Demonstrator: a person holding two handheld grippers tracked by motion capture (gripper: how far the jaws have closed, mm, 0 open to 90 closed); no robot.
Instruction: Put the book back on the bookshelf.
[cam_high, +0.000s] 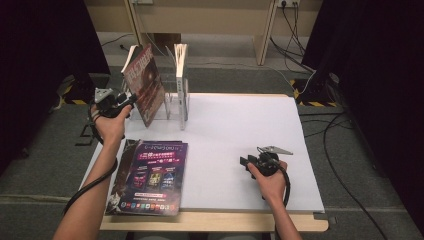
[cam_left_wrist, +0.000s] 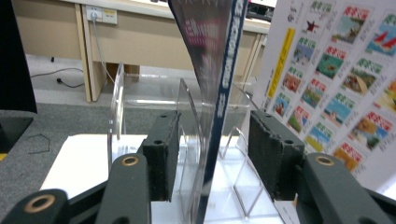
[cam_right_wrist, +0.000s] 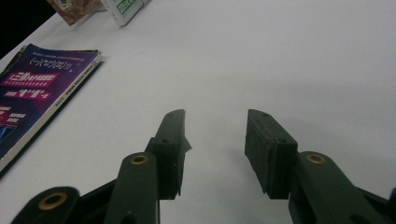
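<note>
The left gripper (cam_high: 131, 98) is up at the far left corner of the tabletop (cam_high: 240, 130), its jaws parted on either side of the dark-covered magazine (cam_high: 146, 85) that stands tilted in the clear acrylic rack (cam_high: 176, 106). In the left gripper view the magazine's spine (cam_left_wrist: 223, 84) runs between the two pads with a gap on each side, so it is released, not pinched. That lean is the worry: with nothing clamping it, the magazine rests only against a thin clear divider (cam_left_wrist: 189, 140), and it could slump further or slide out at the base if the pads brush it on the way out (the left pad sits very close to the divider). A snag there could also shove the light rack and rock the white-backed book (cam_high: 181, 82) standing just beside it. The right gripper (cam_high: 248, 163) rests near the right front of the tabletop, jaws apart and holding nothing, well away from the purple magazine (cam_high: 152, 175) lying flat at the near left edge
</note>
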